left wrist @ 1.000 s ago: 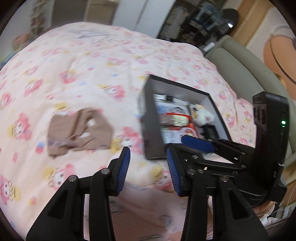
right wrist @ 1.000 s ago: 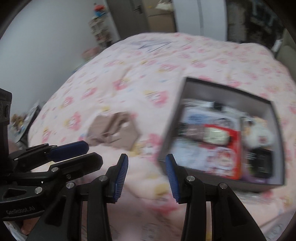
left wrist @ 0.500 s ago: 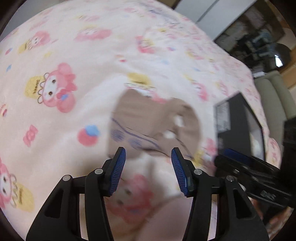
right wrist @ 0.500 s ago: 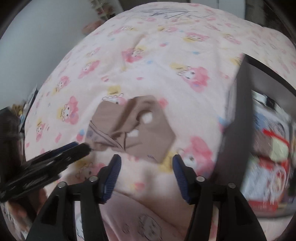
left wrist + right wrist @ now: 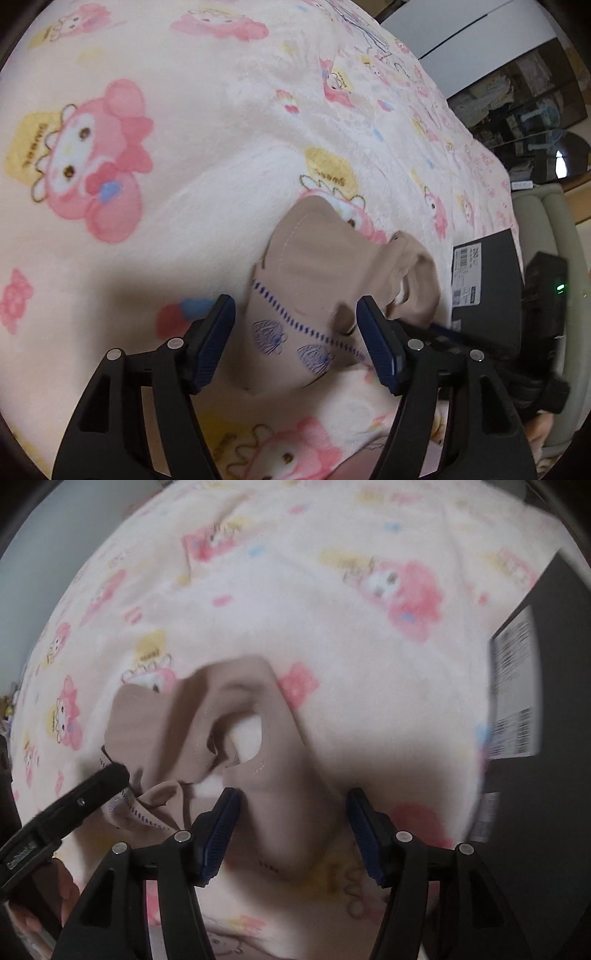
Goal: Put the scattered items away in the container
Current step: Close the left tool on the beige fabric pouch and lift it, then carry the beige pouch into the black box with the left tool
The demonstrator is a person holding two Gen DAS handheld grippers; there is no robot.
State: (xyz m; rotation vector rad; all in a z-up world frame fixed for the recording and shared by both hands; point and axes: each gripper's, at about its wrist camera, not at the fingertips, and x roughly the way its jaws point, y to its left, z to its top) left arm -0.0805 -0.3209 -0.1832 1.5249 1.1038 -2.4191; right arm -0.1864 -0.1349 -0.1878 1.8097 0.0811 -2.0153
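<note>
A crumpled beige cloth (image 5: 325,280) with blue stitching lies on the pink cartoon-print blanket (image 5: 184,147). My left gripper (image 5: 295,343) is open, its jaws standing to either side of the cloth's near left edge. My right gripper (image 5: 291,830) is open over the cloth's (image 5: 229,731) near right corner. The black box (image 5: 487,291) stands right of the cloth, and its side with a white label shows in the right wrist view (image 5: 546,709). Its inside is hidden.
The blanket spreads wide to the left and far side. A beige sofa (image 5: 543,221) and dark shelves (image 5: 517,92) stand beyond the bed at the right. The left gripper's finger shows at the left of the right wrist view (image 5: 74,801).
Both grippers have moved away from the box, left and down to the cloth. They now straddle its near edges. The box has slid to the right edge of both views.
</note>
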